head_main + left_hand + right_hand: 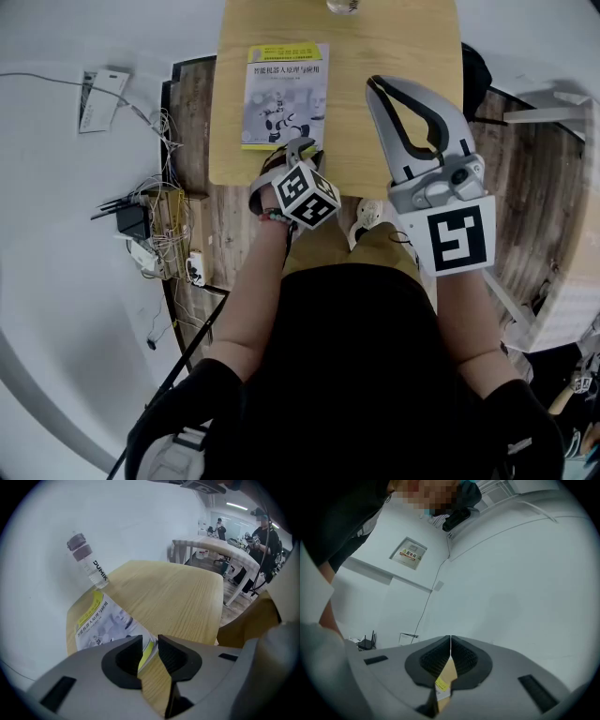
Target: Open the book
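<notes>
The book (101,620) has its near corner hidden behind the left gripper (150,641) fingers (123,663); beyond them, the head view's top edge crops the bottle (343,6).

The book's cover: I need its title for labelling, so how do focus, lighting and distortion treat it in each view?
Head view: book evenly lit, no glare, title sharp, barely warped. Left gripper view: book softer, slanted, print small, near corner hidden by the left gripper. Right gripper view: faces the wall, nothing readable.

Bare table (394,47) lies right of the book (284,94); a bottle (87,565) stands at its far edge.
</notes>
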`<state>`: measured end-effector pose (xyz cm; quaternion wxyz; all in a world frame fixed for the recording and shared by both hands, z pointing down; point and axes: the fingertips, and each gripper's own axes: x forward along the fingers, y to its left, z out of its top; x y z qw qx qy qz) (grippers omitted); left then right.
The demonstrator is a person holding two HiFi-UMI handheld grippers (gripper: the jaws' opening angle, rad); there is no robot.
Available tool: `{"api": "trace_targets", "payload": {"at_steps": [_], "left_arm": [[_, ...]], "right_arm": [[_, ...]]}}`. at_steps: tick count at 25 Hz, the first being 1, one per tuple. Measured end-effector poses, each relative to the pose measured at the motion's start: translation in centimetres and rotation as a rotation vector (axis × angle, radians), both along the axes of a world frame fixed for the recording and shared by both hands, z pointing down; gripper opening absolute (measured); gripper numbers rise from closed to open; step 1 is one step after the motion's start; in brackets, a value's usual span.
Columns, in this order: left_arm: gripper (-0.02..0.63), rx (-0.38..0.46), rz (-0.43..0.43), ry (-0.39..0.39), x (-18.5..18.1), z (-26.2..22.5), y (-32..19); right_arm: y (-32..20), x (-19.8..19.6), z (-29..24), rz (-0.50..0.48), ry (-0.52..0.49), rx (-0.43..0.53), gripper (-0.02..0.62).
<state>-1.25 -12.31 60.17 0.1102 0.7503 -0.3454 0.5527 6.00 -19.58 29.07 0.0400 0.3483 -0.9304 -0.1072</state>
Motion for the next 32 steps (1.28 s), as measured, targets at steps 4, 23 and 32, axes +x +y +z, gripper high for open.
{"api": "trace_targets", "payload": {"at_steps": [4,23,32], "left_arm": [[0.109,0.015,0.01,-0.029,-0.1,-0.2,0.0],[0.028,-0.006,-0.019,-0.007,-0.2,0.4,0.4],[0.025,0.003,-0.04,0.009,-0.5,-1.1,0.0]], "right_arm": [[0.2,-0.2,-0.1,-0.006,-0.004,0.002,0.029],[0.3,-0.6,0.2,-0.016,-0.001,-0.003,0.029],[0.8,-0.2,-0.1,-0.017,0.004,0.003,0.029]]}}
